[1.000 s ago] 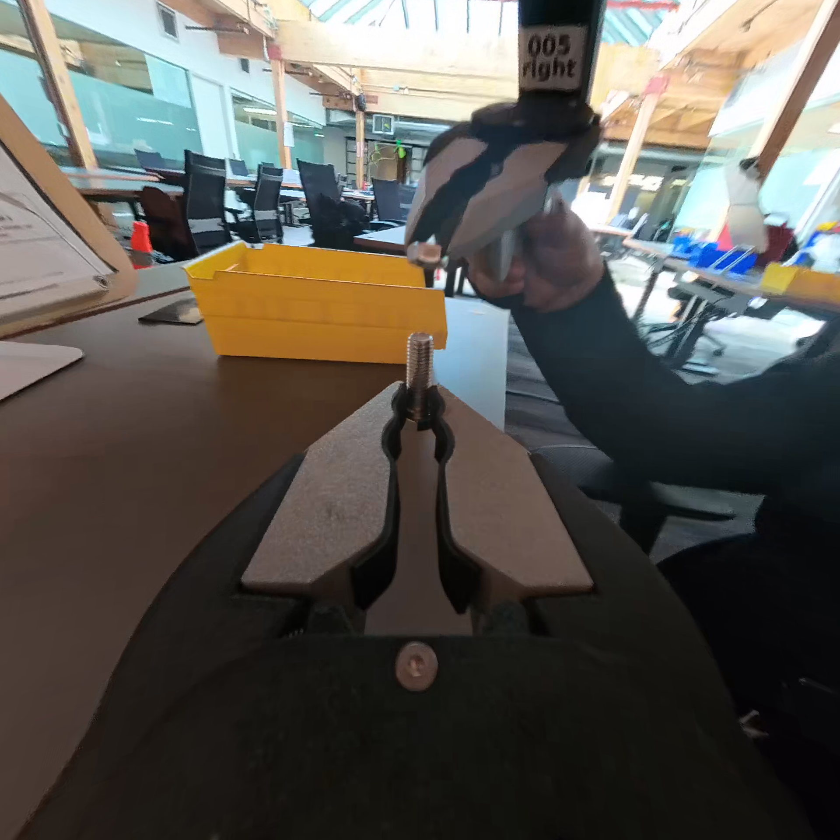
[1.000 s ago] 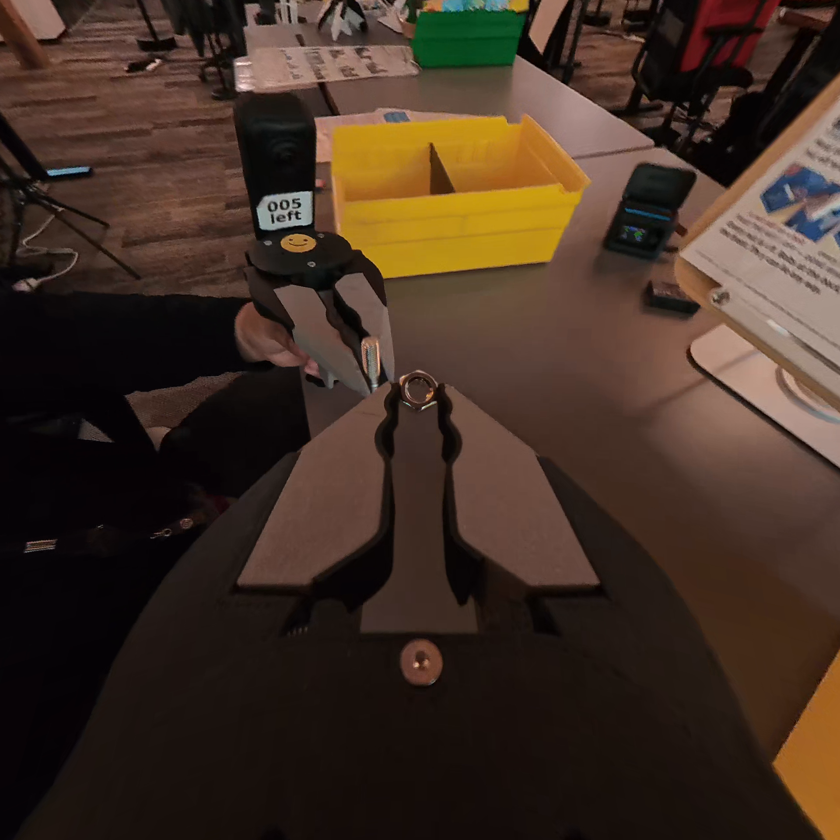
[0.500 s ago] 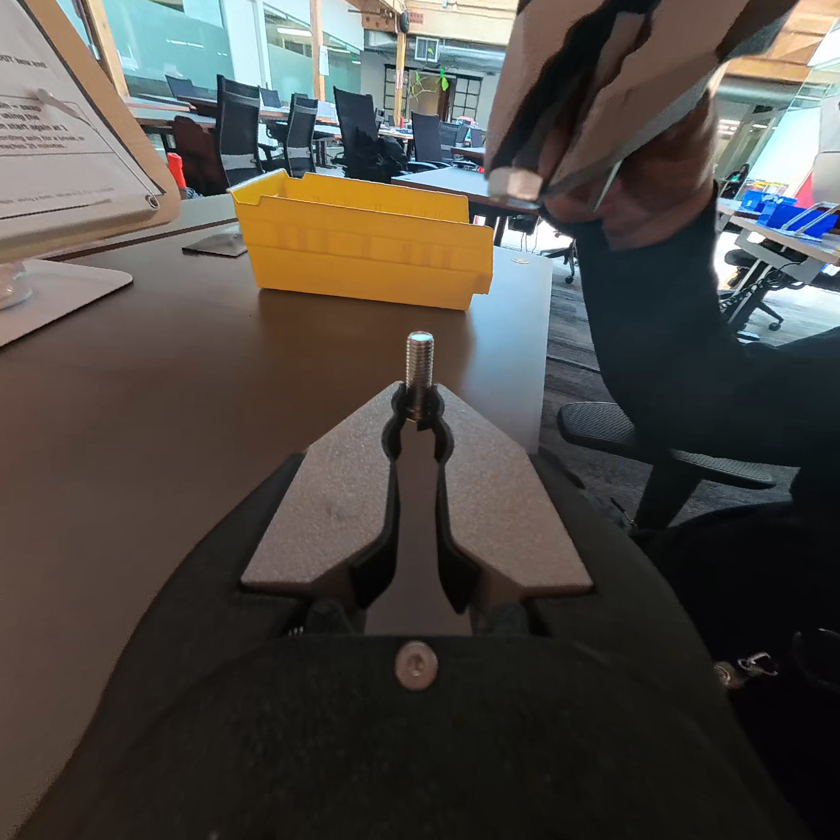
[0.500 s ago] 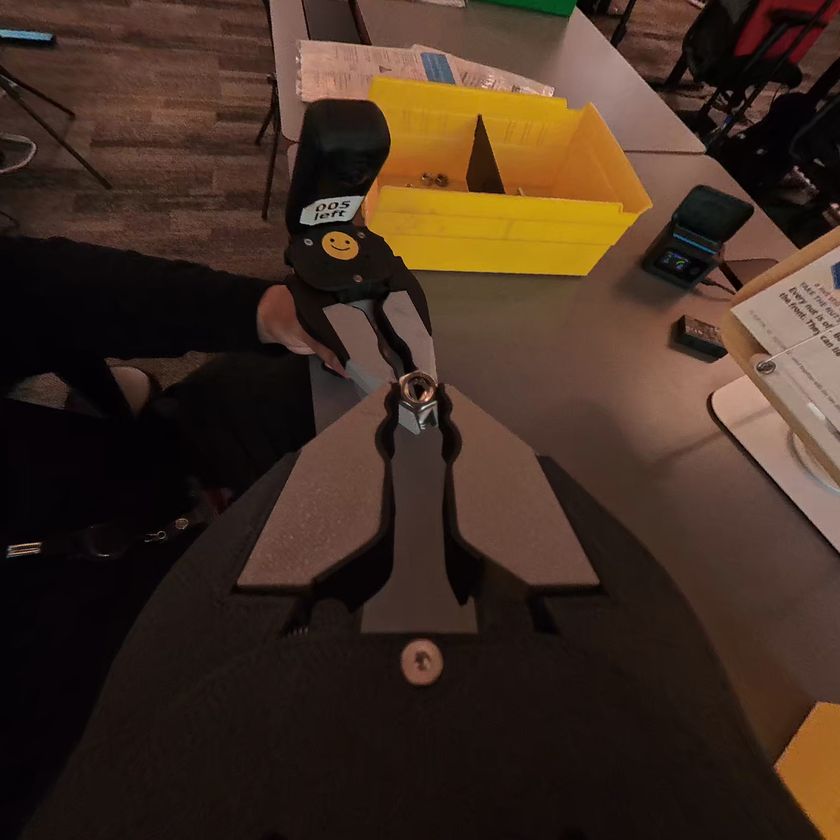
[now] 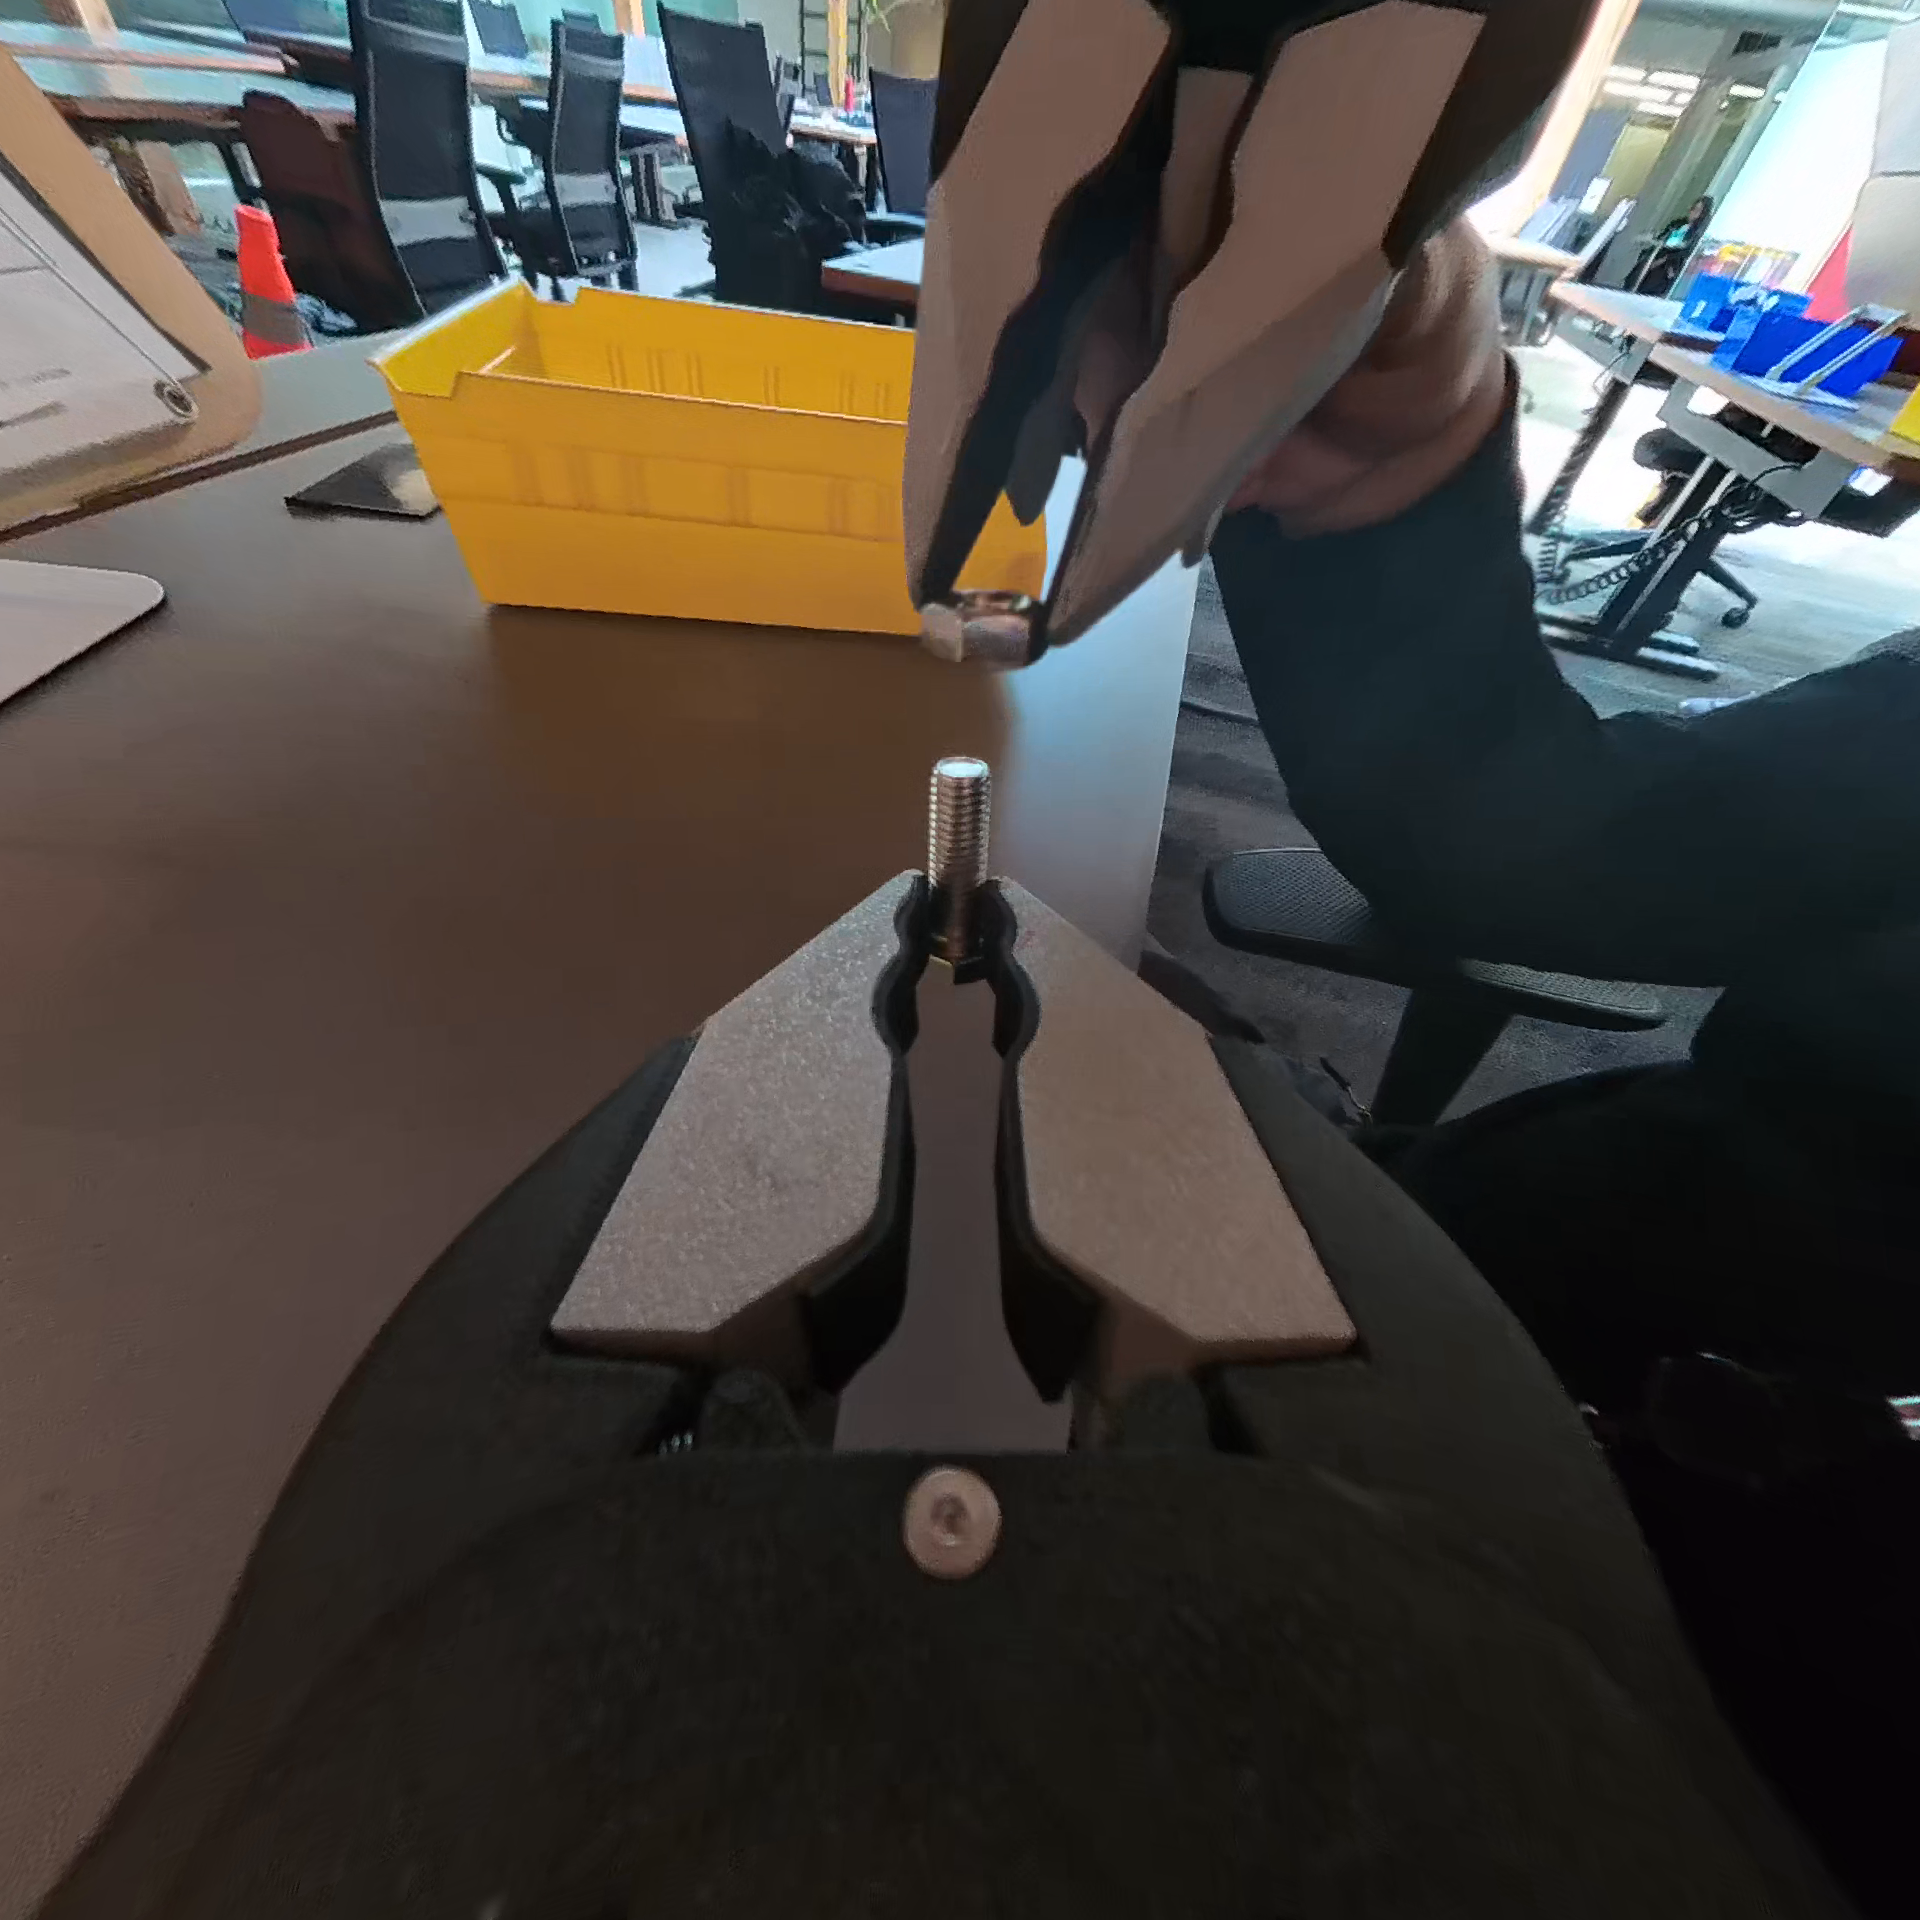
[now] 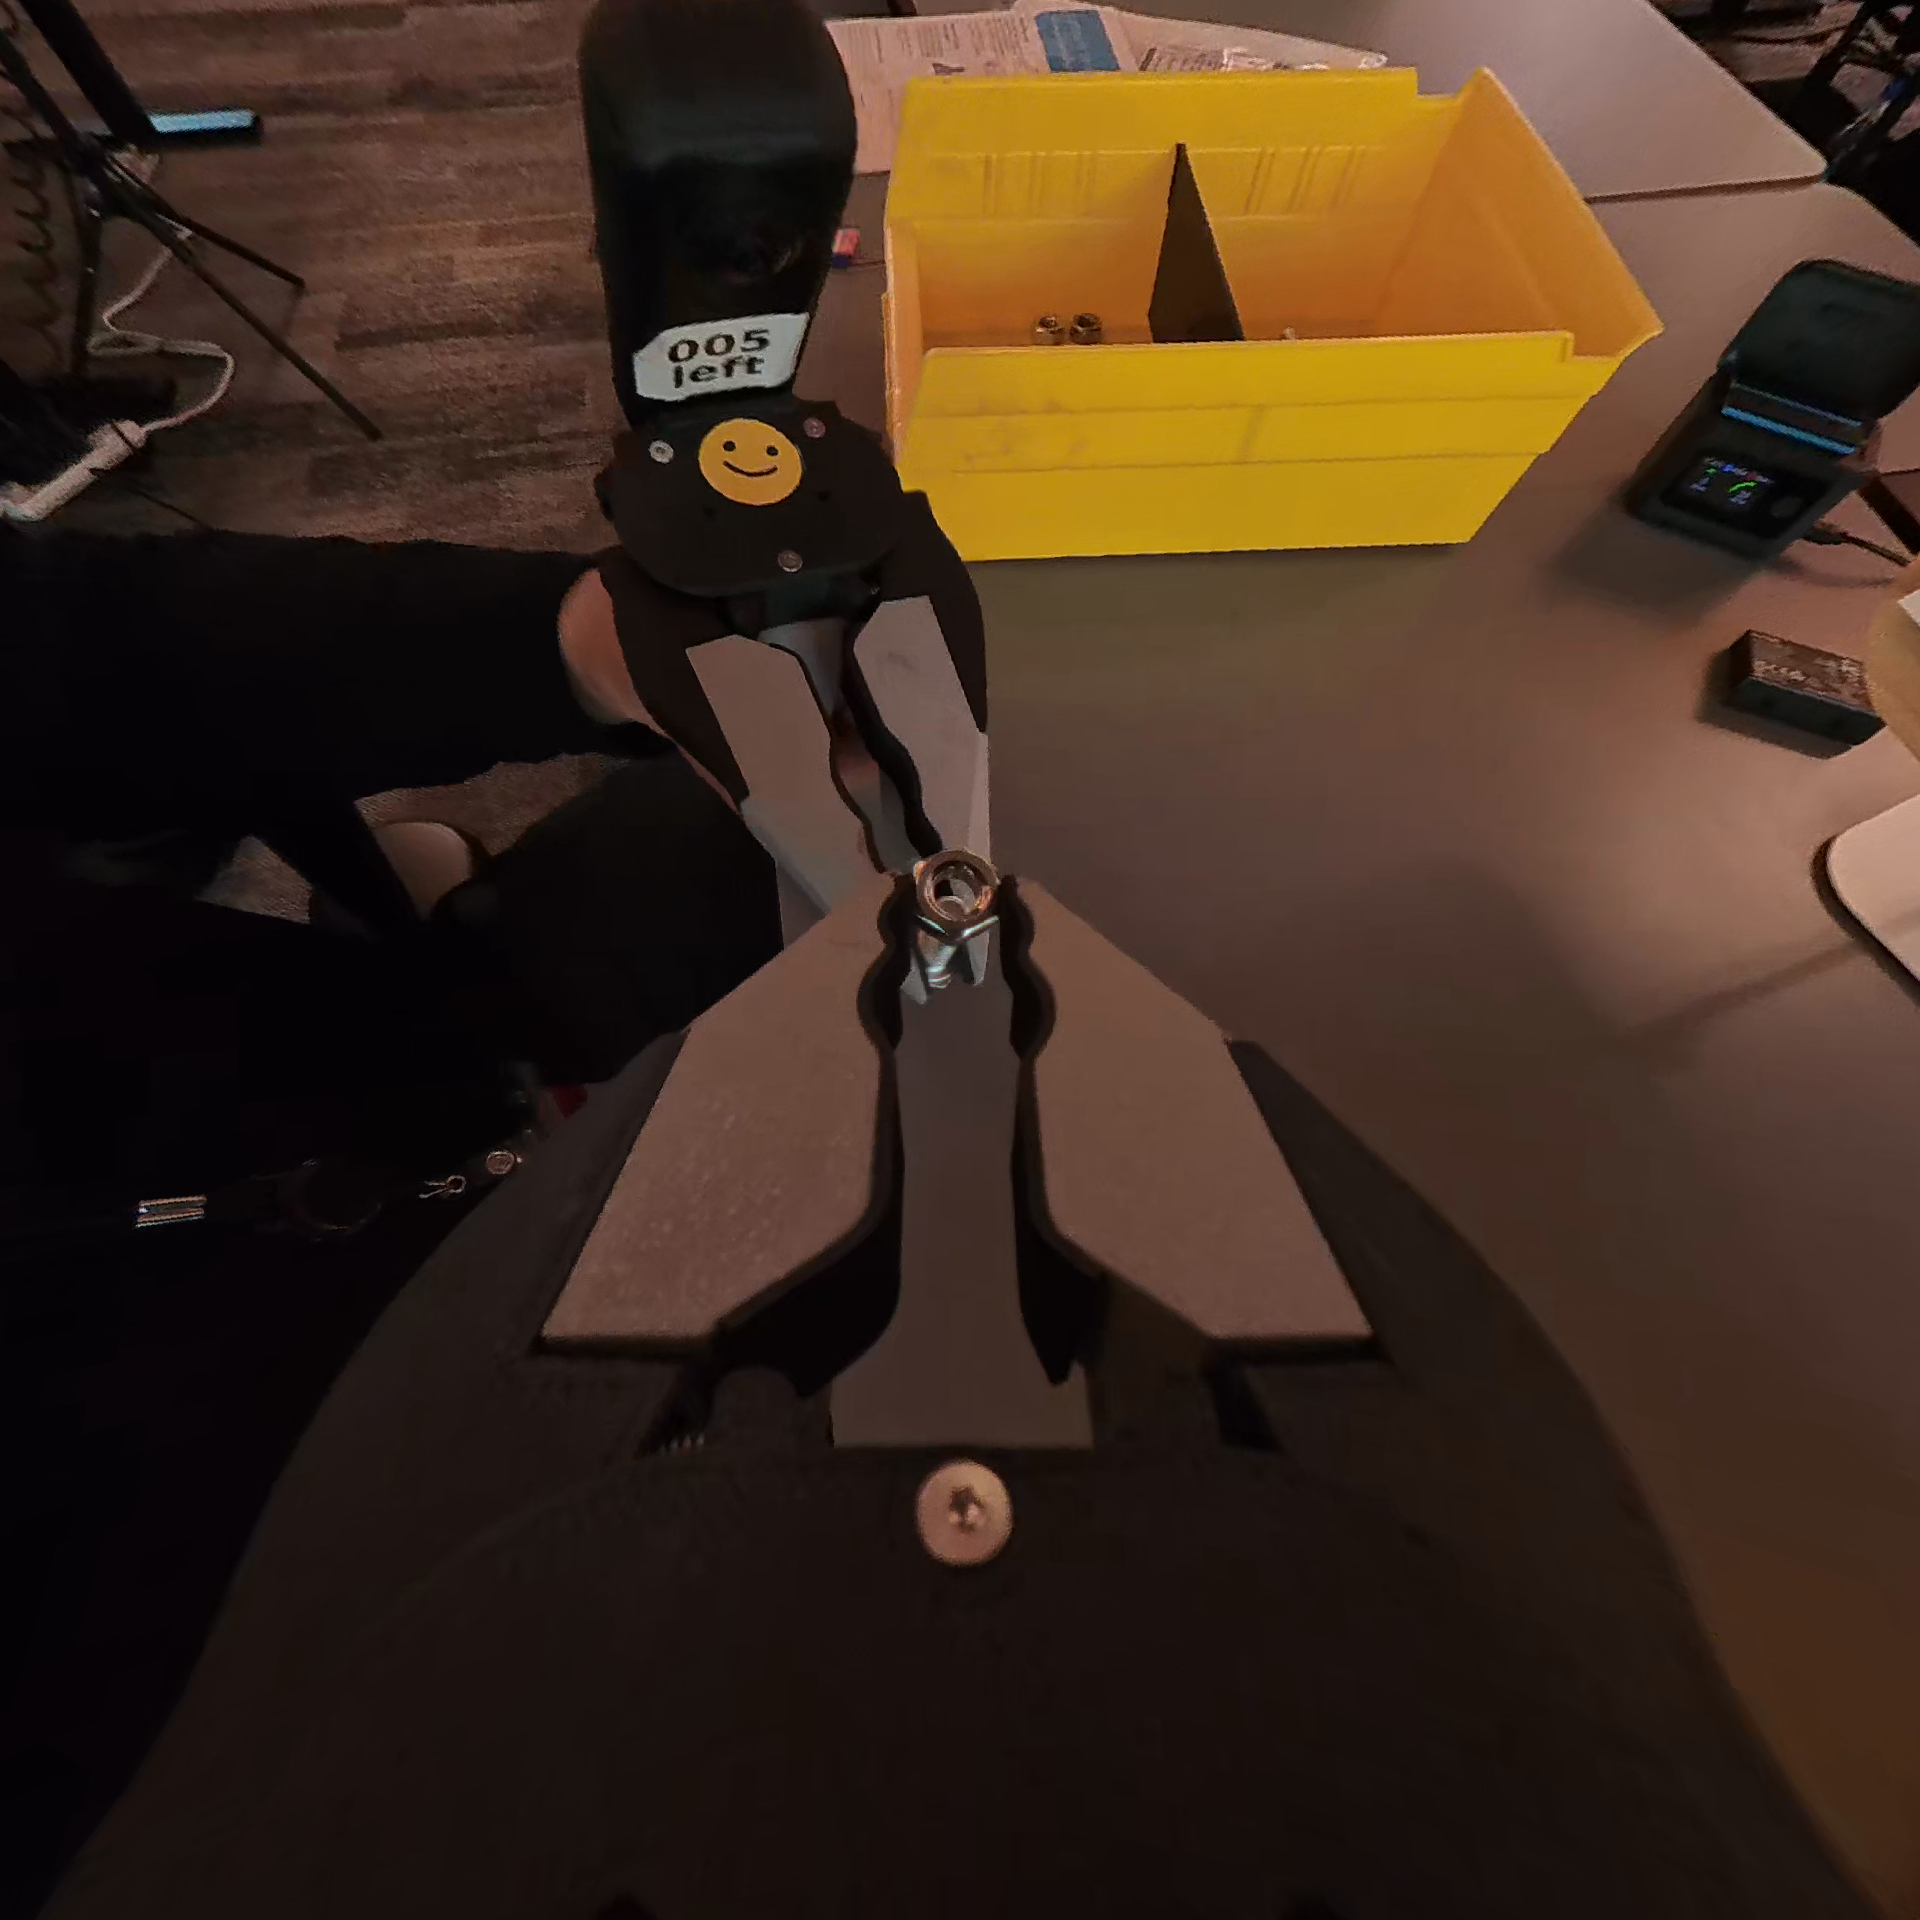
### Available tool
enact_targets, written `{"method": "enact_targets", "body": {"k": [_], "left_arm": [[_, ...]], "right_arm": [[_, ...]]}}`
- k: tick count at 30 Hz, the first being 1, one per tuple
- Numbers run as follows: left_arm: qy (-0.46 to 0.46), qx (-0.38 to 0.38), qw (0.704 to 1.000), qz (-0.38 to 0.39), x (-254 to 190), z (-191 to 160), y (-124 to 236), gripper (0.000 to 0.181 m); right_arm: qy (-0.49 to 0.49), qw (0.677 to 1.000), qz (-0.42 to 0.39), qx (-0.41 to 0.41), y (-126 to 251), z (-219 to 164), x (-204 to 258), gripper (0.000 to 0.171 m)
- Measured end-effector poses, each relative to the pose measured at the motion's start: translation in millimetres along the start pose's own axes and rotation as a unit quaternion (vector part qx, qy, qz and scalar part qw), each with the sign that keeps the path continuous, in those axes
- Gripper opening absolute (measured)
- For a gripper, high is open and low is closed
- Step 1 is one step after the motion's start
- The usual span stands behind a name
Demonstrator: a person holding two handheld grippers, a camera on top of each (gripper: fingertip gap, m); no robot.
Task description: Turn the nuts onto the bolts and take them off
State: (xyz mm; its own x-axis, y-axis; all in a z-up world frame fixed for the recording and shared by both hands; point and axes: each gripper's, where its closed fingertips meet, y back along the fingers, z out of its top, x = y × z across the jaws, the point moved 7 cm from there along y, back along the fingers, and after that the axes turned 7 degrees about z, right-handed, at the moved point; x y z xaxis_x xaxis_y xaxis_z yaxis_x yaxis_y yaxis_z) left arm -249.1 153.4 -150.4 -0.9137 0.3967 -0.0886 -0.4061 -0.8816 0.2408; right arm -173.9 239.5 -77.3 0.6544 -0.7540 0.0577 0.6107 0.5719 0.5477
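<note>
My left gripper (image 5: 958,914) is shut on a steel bolt (image 5: 958,826), gripping near its head so the threaded end stands upright above the fingertips. My right gripper (image 6: 954,914) is shut on a hex nut (image 6: 954,891). In the left wrist view the right gripper (image 5: 987,623) comes down from above with the nut (image 5: 982,629) at its tips, a short gap above the bolt's tip and slightly right of it. In the right wrist view the left gripper (image 6: 935,852) sits just beyond the nut, and the bolt (image 6: 940,966) shows below the nut between my fingers.
A yellow bin (image 6: 1247,416) with a dark divider stands on the brown table (image 5: 312,831); two loose nuts (image 6: 1065,328) lie in its left part. A small black device (image 6: 1787,416) and a black box (image 6: 1803,686) lie to the right. A board on a white stand (image 5: 73,343) is at left. The gap from one gripper's tips to the other's is roughly 5 cm.
The right gripper with the nut has come down and closer, from high above to just over the bolt's tip. The left gripper keeps holding the bolt upright.
</note>
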Motion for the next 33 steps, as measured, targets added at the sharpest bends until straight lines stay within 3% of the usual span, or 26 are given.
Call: {"method": "enact_targets", "body": {"k": [8, 33], "left_arm": [[-0.023, 0.004, 1.0, -0.002, -7.2, -3.2, -7.9, 0.008], [-0.019, -0.046, 0.999, -0.015, -5.9, -5.9, -12.2, 0.007]], "right_arm": [[-0.033, 0.999, 0.017, 0.031, -4.8, -8.1, -1.3, 0.013], [-0.013, 0.998, -0.011, 0.062, -8.2, -11.1, 1.5, 0.013]]}}
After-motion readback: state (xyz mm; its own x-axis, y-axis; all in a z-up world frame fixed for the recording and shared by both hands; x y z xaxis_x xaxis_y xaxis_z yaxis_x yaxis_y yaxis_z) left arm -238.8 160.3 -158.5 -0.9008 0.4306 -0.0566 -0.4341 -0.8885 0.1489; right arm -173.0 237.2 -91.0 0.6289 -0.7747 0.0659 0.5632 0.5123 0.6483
